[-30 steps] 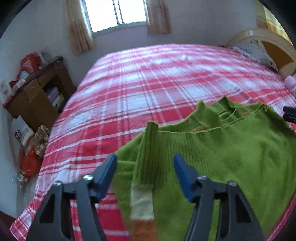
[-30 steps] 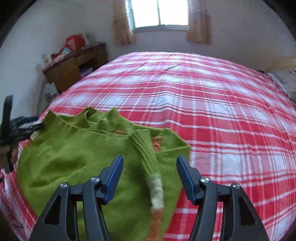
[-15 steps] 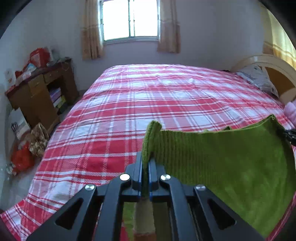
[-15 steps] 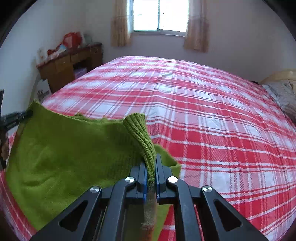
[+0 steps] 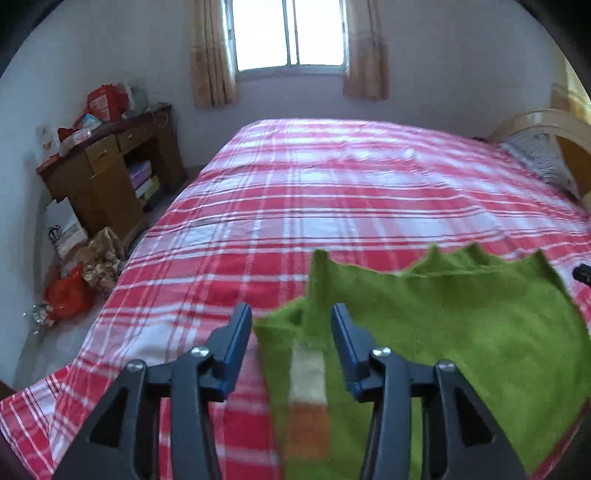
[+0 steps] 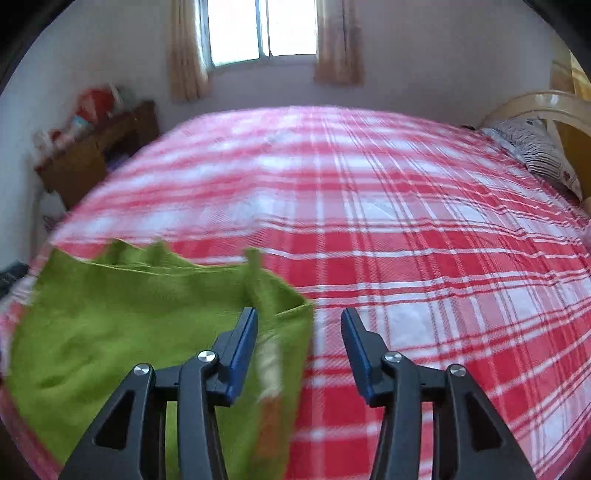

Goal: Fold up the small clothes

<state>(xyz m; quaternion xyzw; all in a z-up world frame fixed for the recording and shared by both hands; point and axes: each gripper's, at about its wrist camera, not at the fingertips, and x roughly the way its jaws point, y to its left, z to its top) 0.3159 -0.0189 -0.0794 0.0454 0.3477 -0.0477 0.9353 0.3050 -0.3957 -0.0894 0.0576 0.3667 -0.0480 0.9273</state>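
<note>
A small green knitted sweater (image 5: 461, 332) lies on the red plaid bed (image 5: 332, 206) near its front edge. In the left wrist view its left sleeve, ending in a cream and orange cuff (image 5: 308, 398), hangs loose between the blue pads of my left gripper (image 5: 291, 325). The jaws are opening and the pads do not press on it. In the right wrist view the sweater (image 6: 129, 314) fills the lower left. Its other sleeve (image 6: 271, 354) is blurred beside the left pad of my right gripper (image 6: 301, 332), whose jaws are also opening and hold nothing.
A wooden desk (image 5: 110, 173) with clutter stands left of the bed, with bags (image 5: 70, 295) on the floor below it. A headboard (image 5: 546, 122) and a pillow (image 6: 535, 155) are at the far right. Plaid sheet stretches beyond the sweater to the window (image 5: 291, 33).
Half a second ago both grippers were shut on the sleeve folds and held the sweater up. Now both have let go, their jaws stand apart, and the sweater has dropped back onto the bed.
</note>
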